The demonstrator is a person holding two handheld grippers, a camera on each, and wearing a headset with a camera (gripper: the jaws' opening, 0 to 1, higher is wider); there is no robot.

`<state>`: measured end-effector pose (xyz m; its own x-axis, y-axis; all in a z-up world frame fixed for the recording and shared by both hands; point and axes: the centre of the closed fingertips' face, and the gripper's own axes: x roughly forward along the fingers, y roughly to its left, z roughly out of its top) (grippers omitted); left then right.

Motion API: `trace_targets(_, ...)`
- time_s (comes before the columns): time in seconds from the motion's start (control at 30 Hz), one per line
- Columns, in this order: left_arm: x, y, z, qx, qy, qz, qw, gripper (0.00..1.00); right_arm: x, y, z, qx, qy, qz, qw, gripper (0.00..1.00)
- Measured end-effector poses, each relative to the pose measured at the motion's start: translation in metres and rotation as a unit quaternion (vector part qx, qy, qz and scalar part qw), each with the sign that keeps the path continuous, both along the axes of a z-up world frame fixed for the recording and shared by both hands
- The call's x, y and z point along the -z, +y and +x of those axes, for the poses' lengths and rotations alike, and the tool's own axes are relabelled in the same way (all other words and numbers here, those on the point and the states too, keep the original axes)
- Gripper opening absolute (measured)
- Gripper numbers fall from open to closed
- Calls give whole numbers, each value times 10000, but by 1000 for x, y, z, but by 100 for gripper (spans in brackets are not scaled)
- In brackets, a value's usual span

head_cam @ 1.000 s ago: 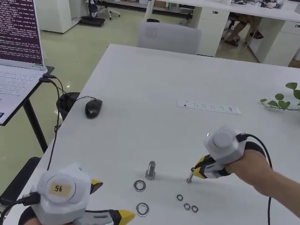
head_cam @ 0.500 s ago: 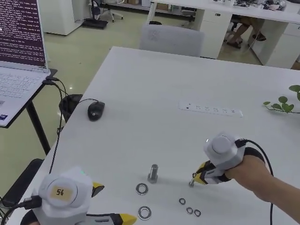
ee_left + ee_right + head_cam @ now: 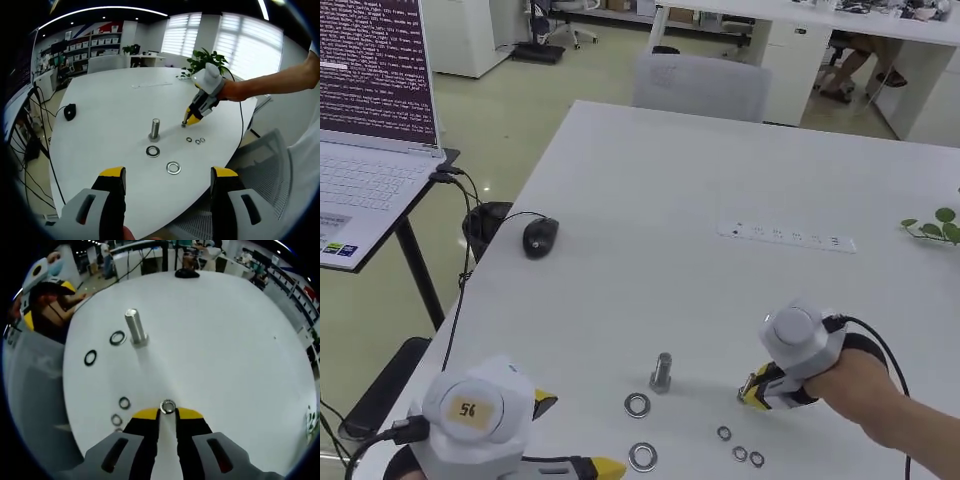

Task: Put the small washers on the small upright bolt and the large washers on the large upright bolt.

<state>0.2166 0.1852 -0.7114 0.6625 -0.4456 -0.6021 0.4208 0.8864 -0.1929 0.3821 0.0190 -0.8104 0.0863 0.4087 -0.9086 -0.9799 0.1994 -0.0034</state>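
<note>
The large upright bolt (image 3: 661, 372) (image 3: 154, 129) (image 3: 135, 327) stands mid-table, with two large washers (image 3: 637, 405) (image 3: 642, 457) lying flat in front of it. Three small washers (image 3: 741, 452) (image 3: 197, 140) lie to the right. My right gripper (image 3: 748, 392) (image 3: 167, 412) has its jaws nearly together on a small washer (image 3: 167, 406), right at the top of the small upright bolt (image 3: 183, 123), which the tips mostly hide. My left gripper (image 3: 570, 435) (image 3: 168, 172) hovers open near the table's front edge, short of the large washers.
A black mouse (image 3: 540, 237) and its cable lie at the table's left edge, and a white power strip (image 3: 786, 238) farther back. A laptop (image 3: 365, 150) sits on a stand to the left. A grey chair (image 3: 700, 85) is at the far side, a plant (image 3: 935, 225) at right.
The head camera has shifted, so the whole scene sits a little lower and to the right. My right gripper stays at the small bolt. The left gripper holds its place.
</note>
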Motion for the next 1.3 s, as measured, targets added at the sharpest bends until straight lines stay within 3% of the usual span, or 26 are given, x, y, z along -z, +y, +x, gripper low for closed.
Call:
trace_targets(0.3,-1,0,1,46,7,34,10000,69,9,-19,-13,217,118,-38,9997,18)
trace_targets(0.6,-2,-4,1,145,4,54,9999,69,13,-49,-41,352,166,56,9992,20)
trace_targets(0.8,-2,-6,1,194,-3,60,9998,69,11,-52,-64,280,163,244,9992,21)
trace_targets(1.0,-1,-10,-1,265,8,45,9996,69,12,-43,-84,84,197,424,9989,21)
trace_targets(1.17,2,-15,-4,413,67,69,9991,69,11,-34,-85,72,124,513,9986,20)
trace_targets(1.3,1,-17,-3,546,76,92,9984,69,13,-32,-81,-137,-5,335,9993,18)
